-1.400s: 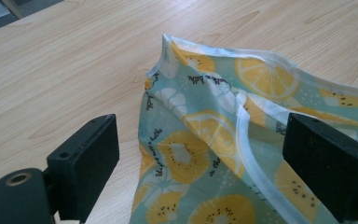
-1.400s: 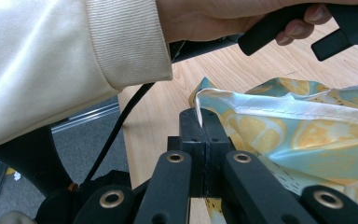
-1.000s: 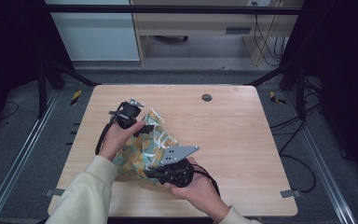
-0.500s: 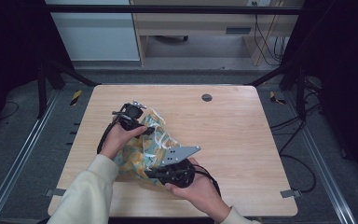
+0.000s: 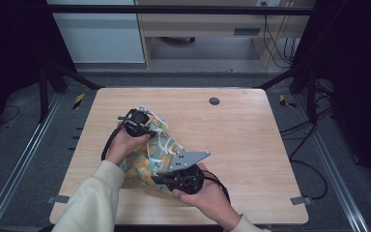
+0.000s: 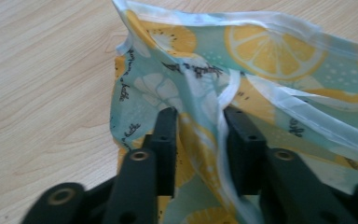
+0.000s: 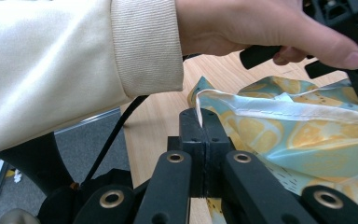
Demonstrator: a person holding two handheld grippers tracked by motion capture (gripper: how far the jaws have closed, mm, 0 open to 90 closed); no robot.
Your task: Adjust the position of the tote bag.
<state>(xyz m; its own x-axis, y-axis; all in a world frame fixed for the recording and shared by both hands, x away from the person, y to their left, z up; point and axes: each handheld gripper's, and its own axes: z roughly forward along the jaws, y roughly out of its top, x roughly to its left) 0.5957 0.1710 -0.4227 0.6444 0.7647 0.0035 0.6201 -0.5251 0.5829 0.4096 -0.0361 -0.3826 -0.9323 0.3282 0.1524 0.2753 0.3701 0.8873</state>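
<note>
- Cloth bag (image 5: 152, 154) with a lemon print lies crumpled on the desk (image 5: 251, 145), near its front-left part, between the person's two hands.
- Fabric looks thin, light and floppy; it folds and bunches on its own, so it gives no stiff edge to push against.
- Left gripper (image 6: 200, 135) has just been closing its jaws; a gathered fold with a white hem sits between them, and the pads appear to press on it from both sides.
- Right gripper (image 7: 204, 140) is fully closed, pinching a white-hemmed corner of the bag at the edge nearest the person.
- Hemmed edges and seams seem the best places to hold, being thicker and less likely to slip than the smooth single layer.
</note>
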